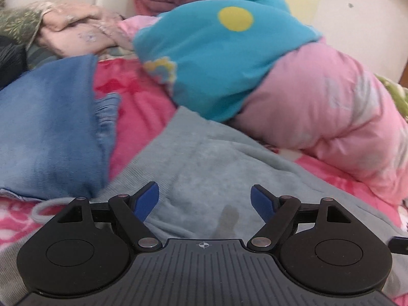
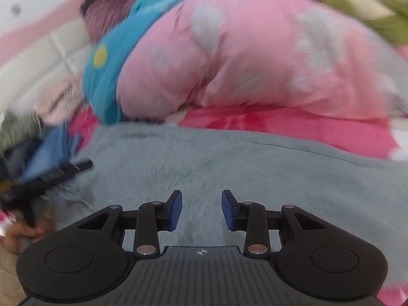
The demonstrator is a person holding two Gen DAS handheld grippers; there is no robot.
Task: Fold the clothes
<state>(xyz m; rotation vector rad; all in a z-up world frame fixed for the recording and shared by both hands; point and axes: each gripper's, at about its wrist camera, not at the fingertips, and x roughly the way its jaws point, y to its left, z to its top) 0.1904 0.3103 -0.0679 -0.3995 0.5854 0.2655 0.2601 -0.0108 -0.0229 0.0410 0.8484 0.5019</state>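
Two blue pads [image 1: 146, 201] of your left gripper [image 1: 204, 200] stand wide apart over the grey garment [image 1: 204, 173], nothing between them; it is released. No readable writing shows in this view, only a small crosshair mark on the gripper body. That grey fleece lies spread on the pink floral bedspread [image 1: 137, 107], a dark spot near its lower middle, with a blue garment [image 1: 48, 127] to its left and a pink quilt [image 1: 318, 117] behind.

From your right wrist, your right gripper [image 2: 202, 210] hangs over the same grey garment [image 2: 229, 163], jaws partly apart and empty. The black object [image 2: 54, 174] at left carries print too blurred to read.
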